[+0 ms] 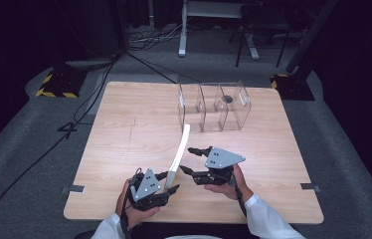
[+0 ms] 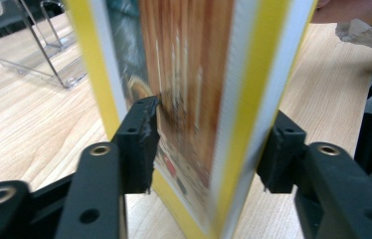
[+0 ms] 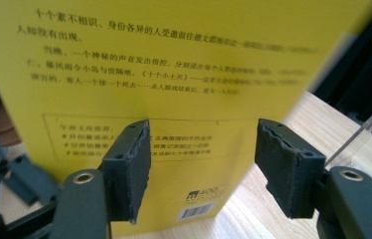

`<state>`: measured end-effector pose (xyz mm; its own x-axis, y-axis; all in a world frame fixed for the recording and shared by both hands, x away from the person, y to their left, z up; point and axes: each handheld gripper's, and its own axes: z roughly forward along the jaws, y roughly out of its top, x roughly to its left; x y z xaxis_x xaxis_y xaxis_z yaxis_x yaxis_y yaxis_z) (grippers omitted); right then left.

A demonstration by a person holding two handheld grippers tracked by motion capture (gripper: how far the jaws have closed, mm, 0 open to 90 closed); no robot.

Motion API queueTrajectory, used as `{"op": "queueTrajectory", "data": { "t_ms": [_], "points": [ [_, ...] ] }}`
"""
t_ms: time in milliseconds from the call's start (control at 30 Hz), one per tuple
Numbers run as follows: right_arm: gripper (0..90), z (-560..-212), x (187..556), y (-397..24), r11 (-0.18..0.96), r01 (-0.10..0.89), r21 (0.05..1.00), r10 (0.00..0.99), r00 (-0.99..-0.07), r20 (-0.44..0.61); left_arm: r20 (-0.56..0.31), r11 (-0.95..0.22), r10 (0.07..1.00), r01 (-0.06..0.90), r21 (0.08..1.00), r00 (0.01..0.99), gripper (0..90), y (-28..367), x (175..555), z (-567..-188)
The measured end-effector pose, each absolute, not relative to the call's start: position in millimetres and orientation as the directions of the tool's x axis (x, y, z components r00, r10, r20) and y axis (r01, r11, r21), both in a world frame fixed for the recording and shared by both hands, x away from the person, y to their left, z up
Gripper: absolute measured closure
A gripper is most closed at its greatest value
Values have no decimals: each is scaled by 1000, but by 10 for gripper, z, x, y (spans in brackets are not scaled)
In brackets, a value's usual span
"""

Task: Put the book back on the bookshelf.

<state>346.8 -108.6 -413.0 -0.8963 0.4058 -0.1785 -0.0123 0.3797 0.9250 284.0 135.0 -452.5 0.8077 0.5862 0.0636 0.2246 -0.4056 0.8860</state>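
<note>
Left of the book [image 1: 179,152], the floor is grey carpet with black cables trailing across it and a stand foot marked with yellow and black stripes [image 1: 54,85]. The counter [image 1: 124,129] is pale wood grain, bare on that side. My left gripper [image 1: 169,181] sits at the book's near end; in the left gripper view the book [image 2: 194,99] stands on edge between my jaws, its yellow-bordered cover against the left pad, the other pad apparently just off the page block, though the blur leaves me unsure. So I count those jaws as grasping the book, loosely at best.

The book stands upright on its edge near the counter's front, running away from me toward the clear acrylic holder [image 1: 214,107] at the far side.

Right of the book, my right gripper [image 1: 191,159] has its jaws released, both pads apart and just short of the yellow back cover [image 3: 174,74], which carries printed text and a barcode. Beyond the holder, the room is dark, with a white frame leg [image 1: 182,30] on the carpet.
</note>
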Motion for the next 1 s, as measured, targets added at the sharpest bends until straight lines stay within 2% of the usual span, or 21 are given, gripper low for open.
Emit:
{"op": "queueTrajectory", "data": {
  "t_ms": [100,233,300,400,533,633,800,1000],
  "points": [
    [403,-4151,3470,-1067,394,-5,919,404,-897,-178,69,-402,603,228,887,795,501,1329,2870,-4532],
    [404,-4160,3433,-1004,424,-39,905,406,-885,-228,75,-401,613,228,887,786,372,1246,2915,-4519],
    [405,-4153,3439,-991,422,-37,906,415,-881,-229,85,-399,629,227,888,773,362,1216,2947,-4515],
    [404,-4146,3456,-1000,416,-29,909,422,-879,-221,72,-384,634,232,894,770,421,1229,3001,-4519],
    [398,-4144,3482,-1060,410,-14,912,432,-878,-208,65,-358,651,231,905,756,645,1304,3018,-4512],
    [394,-4155,3520,-1135,402,3,915,444,-875,-192,47,-345,650,239,908,759,719,1402,3068,-4513],
    [374,-4210,3576,-1331,421,17,907,462,-865,-198,16,-333,606,236,913,795,743,1473,3118,-4527],
    [361,-4227,3652,-1632,383,56,922,476,-867,-145,-5,-329,517,204,922,856,753,1395,3175,-4522]
  ]
}}
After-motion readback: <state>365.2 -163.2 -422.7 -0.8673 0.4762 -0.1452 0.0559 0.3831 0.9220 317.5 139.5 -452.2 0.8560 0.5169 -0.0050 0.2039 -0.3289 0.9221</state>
